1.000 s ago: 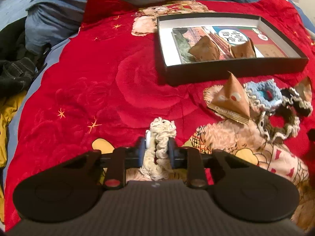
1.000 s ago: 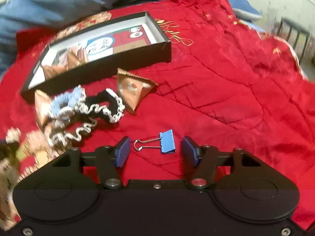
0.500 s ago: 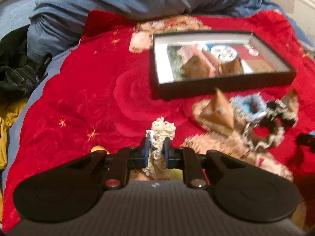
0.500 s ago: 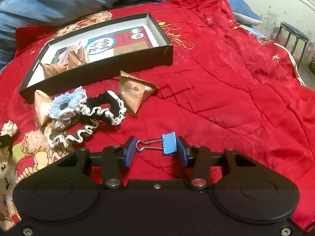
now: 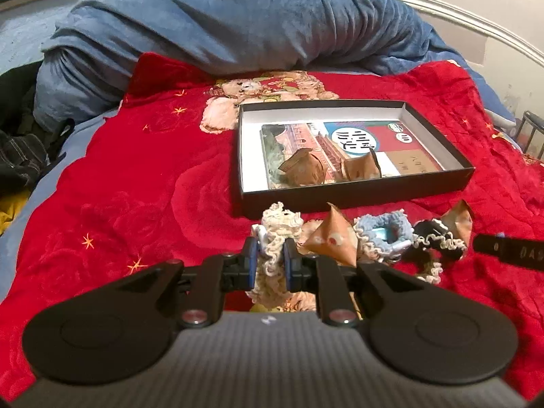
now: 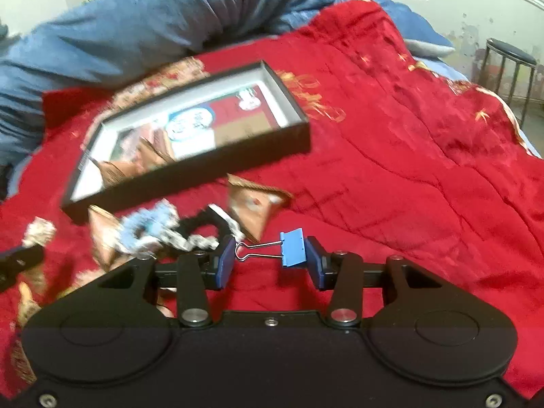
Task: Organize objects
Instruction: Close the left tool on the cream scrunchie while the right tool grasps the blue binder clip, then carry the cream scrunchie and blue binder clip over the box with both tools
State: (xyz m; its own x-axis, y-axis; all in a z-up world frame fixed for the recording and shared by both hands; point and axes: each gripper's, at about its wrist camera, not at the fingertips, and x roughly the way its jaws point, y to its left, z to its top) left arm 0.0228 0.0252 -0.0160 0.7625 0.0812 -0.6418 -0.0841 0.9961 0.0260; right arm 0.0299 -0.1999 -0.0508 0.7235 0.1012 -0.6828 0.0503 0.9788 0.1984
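Left claw [image 5: 270, 265] clamped on cream scrunchie [image 5: 277, 238], right claw [image 6: 270, 263] pinching binder clip [image 6: 290, 247]; two packets [image 5: 302, 166] in box [image 5: 353, 193].

A bedroom in a home. A bed [image 5: 142, 183] fills both views, spread with a red blanket [image 5: 136, 204] printed with teddy bears. A rumpled blue duvet [image 5: 238, 23] lies across the upper frame, dark clothes [image 5: 17, 156] are heaped at the left edge, and a stool [image 6: 506, 68] stands at upper right.

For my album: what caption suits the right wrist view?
Right tool shut on a blue binder clip above the red blanket.
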